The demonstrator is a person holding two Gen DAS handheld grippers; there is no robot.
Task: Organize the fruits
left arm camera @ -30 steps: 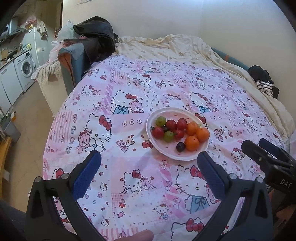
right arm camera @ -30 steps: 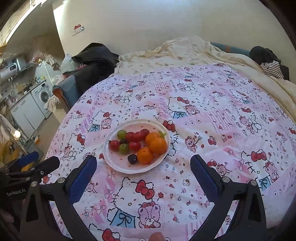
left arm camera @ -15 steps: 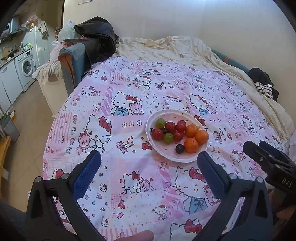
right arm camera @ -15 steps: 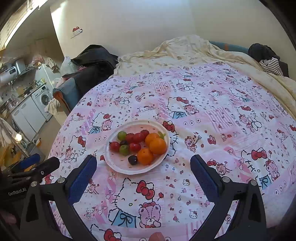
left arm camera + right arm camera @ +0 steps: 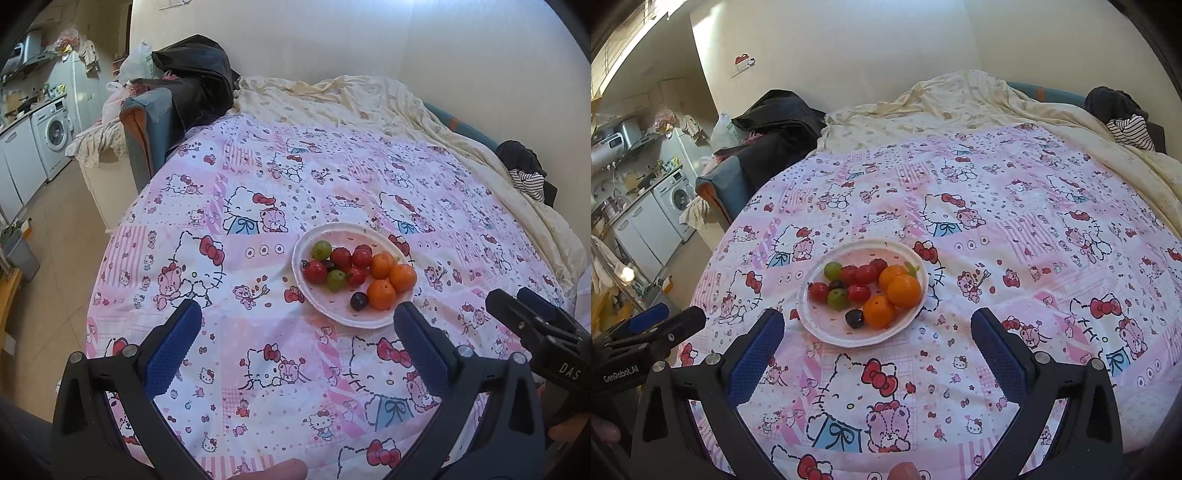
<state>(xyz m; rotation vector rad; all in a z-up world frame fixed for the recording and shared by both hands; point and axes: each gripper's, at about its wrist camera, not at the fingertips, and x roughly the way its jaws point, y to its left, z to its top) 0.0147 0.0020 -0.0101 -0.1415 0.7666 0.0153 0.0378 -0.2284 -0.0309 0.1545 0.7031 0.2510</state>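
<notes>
A white plate (image 5: 325,236) (image 5: 827,334) lies on a pink Hello Kitty cover. It holds three oranges (image 5: 381,294) (image 5: 903,290), several red tomatoes (image 5: 315,271) (image 5: 819,291), two green grapes (image 5: 321,249) (image 5: 837,298) and a dark plum (image 5: 358,300) (image 5: 854,318). My left gripper (image 5: 297,332) is open and empty, near of the plate. My right gripper (image 5: 878,334) is open and empty, its gap over the plate's near rim. It also shows at the right edge of the left wrist view (image 5: 535,321).
A cream blanket (image 5: 332,96) covers the far part of the bed. Dark clothes (image 5: 192,74) lie on a chair at far left. Striped clothing (image 5: 1130,129) lies at far right. A washing machine (image 5: 53,136) and floor are at the left, past the bed edge.
Both grippers have drawn back and up slightly; the plate sits a little higher in the right view. Both stay open. The fruit has not moved.
</notes>
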